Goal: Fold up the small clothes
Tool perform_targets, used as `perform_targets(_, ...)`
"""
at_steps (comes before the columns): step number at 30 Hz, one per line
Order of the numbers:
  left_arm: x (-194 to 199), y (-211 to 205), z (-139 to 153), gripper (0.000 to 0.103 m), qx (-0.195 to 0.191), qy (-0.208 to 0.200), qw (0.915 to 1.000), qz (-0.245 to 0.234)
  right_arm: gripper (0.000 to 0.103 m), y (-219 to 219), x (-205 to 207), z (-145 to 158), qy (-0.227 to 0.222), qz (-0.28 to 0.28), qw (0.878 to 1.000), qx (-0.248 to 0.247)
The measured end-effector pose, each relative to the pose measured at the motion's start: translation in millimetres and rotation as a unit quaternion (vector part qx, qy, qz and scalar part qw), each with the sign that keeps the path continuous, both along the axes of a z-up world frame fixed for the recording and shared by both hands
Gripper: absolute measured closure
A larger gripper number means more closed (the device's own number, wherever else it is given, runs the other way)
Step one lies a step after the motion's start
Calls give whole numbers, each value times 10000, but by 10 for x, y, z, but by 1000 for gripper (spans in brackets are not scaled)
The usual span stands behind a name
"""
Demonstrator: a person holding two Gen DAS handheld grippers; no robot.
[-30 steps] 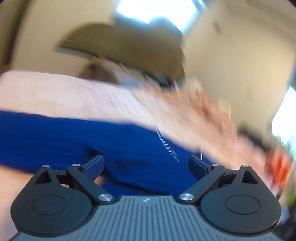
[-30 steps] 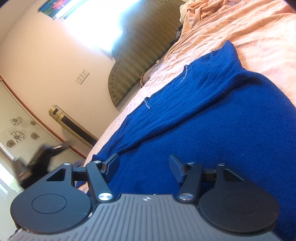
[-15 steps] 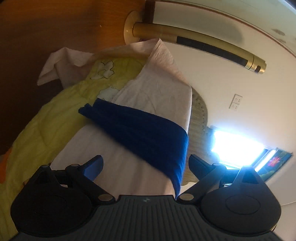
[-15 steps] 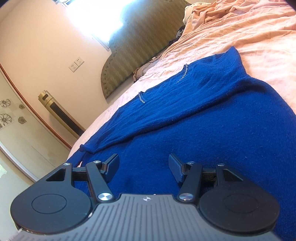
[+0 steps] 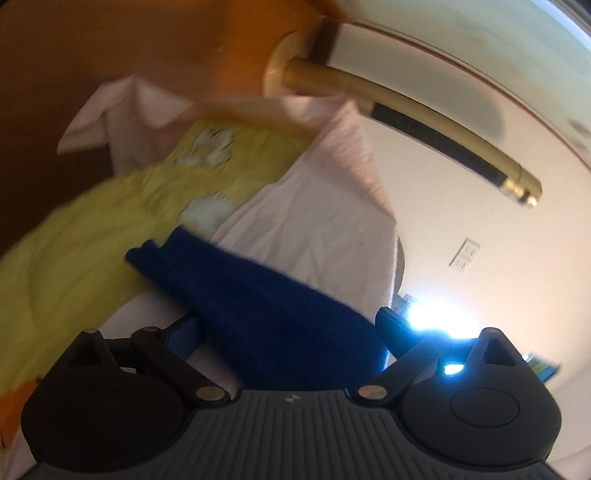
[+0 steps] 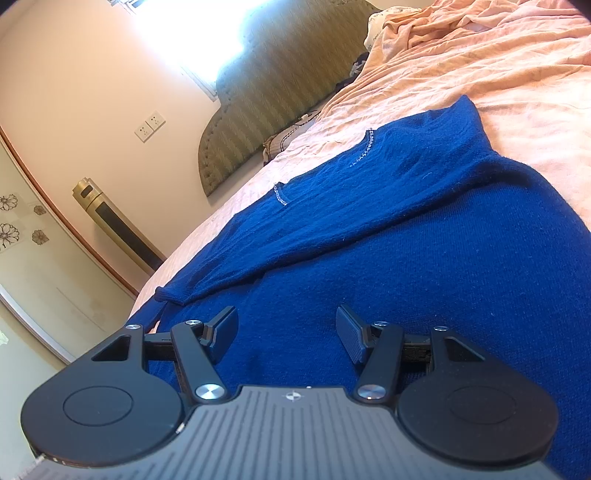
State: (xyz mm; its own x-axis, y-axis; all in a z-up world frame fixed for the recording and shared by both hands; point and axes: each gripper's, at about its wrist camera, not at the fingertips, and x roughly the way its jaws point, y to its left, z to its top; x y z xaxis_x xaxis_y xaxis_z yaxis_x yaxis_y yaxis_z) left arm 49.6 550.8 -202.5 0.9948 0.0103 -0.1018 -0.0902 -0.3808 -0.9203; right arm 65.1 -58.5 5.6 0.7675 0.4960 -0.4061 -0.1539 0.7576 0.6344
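A dark blue knit sweater (image 6: 424, 236) lies flat on the peach bed sheet (image 6: 517, 74), one sleeve folded across its body with the cuff (image 6: 173, 293) at the left. My right gripper (image 6: 286, 328) hovers low over the sweater's body, open, nothing between its fingers. In the left wrist view the sweater (image 5: 258, 306) appears as a long blue band running from the bed's edge toward the camera. My left gripper (image 5: 290, 330) is open, its fingers on either side of that band without pinching it.
A yellow quilt (image 5: 92, 236) with white flowers lies beside the sheet. A gold tower fan (image 6: 118, 225) stands by the wall. An olive padded headboard (image 6: 266, 85) and rumpled bedding (image 6: 461, 26) sit at the far end. Bright window glare washes out part of both views.
The left gripper swung round sharply, from a blurred view over the sweater to facing the bed's edge, then closed in on the blue band. The right gripper stayed nearly still, open.
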Motion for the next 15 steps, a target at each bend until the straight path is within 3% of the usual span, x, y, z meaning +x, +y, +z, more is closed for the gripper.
perform_targets(5, -44, 188, 299, 81, 936, 454, 9946, -11, 40, -10, 1, -7, -15, -5, 10000, 34)
perform_targets(7, -80, 239, 447, 83, 1304, 798, 9882, 0, 40, -17, -7, -10, -20, -10, 10000, 73)
perform_targets(9, -96, 280, 598, 94, 1584, 1017, 9821, 7, 39, -27, -12, -14, -29, -8, 9999, 120)
perform_targets(12, -82, 278, 920, 95, 2100, 1185, 9705, 48, 39, -55, -14, -25, -47, -2, 9997, 230)
perform_targets(15, -83, 78, 1524, 95, 3060, 982, 9466, 263, 37, -71, -19, -30, -65, 10, 9995, 309)
